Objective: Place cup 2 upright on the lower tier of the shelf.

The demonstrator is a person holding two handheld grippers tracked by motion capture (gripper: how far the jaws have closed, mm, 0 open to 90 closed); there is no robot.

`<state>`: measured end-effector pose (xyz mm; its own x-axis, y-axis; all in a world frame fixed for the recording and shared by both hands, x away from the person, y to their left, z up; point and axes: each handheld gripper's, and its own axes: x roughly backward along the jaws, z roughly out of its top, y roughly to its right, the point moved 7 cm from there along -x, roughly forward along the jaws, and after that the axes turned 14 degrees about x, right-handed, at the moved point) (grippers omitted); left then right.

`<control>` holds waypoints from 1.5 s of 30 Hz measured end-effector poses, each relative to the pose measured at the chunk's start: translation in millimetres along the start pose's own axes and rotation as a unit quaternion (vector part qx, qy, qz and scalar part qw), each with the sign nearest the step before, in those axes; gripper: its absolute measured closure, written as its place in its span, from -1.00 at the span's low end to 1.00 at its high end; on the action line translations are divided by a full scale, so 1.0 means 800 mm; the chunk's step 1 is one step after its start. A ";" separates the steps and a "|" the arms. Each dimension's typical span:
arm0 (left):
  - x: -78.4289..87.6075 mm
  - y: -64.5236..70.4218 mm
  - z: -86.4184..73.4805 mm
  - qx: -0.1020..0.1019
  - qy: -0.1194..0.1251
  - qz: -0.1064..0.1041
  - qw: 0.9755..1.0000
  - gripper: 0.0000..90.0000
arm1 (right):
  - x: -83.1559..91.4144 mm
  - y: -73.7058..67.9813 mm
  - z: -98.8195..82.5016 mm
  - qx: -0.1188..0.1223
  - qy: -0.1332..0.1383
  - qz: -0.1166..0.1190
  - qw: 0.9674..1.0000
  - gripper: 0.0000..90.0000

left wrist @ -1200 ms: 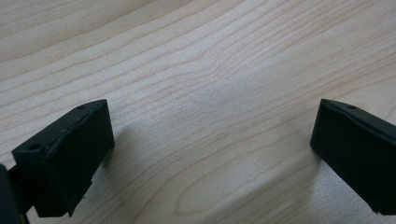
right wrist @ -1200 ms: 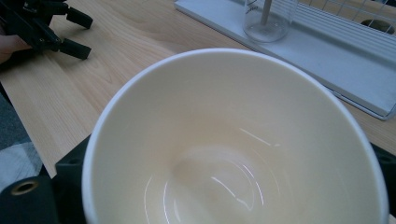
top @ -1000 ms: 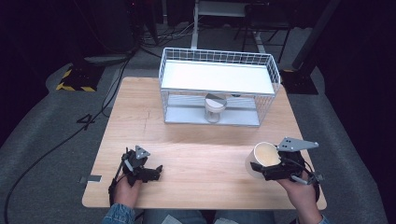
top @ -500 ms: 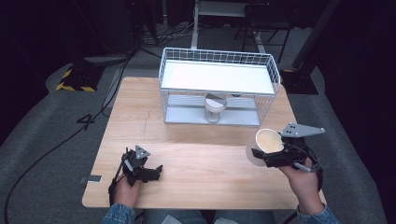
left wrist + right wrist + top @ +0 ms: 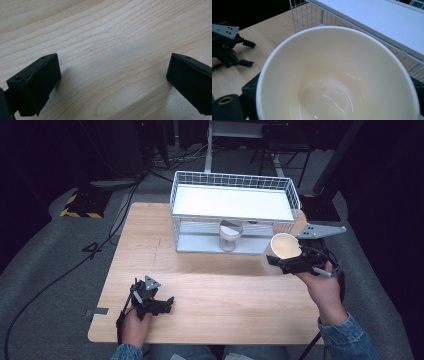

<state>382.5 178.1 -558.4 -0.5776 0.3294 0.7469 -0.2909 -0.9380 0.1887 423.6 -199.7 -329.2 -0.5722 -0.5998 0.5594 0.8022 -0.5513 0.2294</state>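
While the left gripper (image 5: 161, 304) just sits low on the counter (image 5: 220, 290) with its fingers wide apart, the right gripper (image 5: 287, 264) has its fingers clamped on a cream cup (image 5: 280, 251), tipped, right beside the wire rack (image 5: 235, 215). I'd worry the cup clips the rack's wires and twists loose, since that grip looks pretty shallow.
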 end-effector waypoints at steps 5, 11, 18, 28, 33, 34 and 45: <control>0.000 0.000 0.000 0.000 0.000 0.000 1.000 -1.00 | -0.002 0.009 0.016 0.006 -0.001 -0.003 1.000 -0.78; 0.000 -0.001 0.001 0.004 0.001 0.003 1.000 -1.00 | -0.010 0.027 0.038 0.002 -0.002 -0.001 1.000 -0.78; -0.001 -0.001 0.001 0.007 0.002 0.004 1.000 -1.00 | -0.021 0.047 0.071 0.002 -0.005 -0.008 1.000 -0.78; -0.001 -0.001 0.001 0.007 0.002 0.004 1.000 -1.00 | -0.042 0.073 0.104 -0.007 -0.014 -0.020 1.000 -0.78; -0.001 -0.001 0.002 0.007 0.001 0.004 1.000 -1.00 | -0.052 0.082 0.116 -0.008 -0.013 -0.025 1.000 -0.78; -0.001 -0.001 0.002 0.006 0.001 0.005 1.000 -1.00 | -0.057 0.087 0.121 -0.009 -0.016 -0.030 0.999 -0.78; -0.002 -0.001 0.003 0.005 0.001 0.004 1.000 -1.00 | -0.087 0.112 0.141 -0.019 -0.031 -0.047 0.998 -0.78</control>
<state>385.9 178.0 -558.4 -0.5821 0.3222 0.7466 -0.2787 -0.9416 0.1890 554.6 -141.7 -257.7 -0.6319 -0.5085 0.5850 0.7377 -0.6260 0.2527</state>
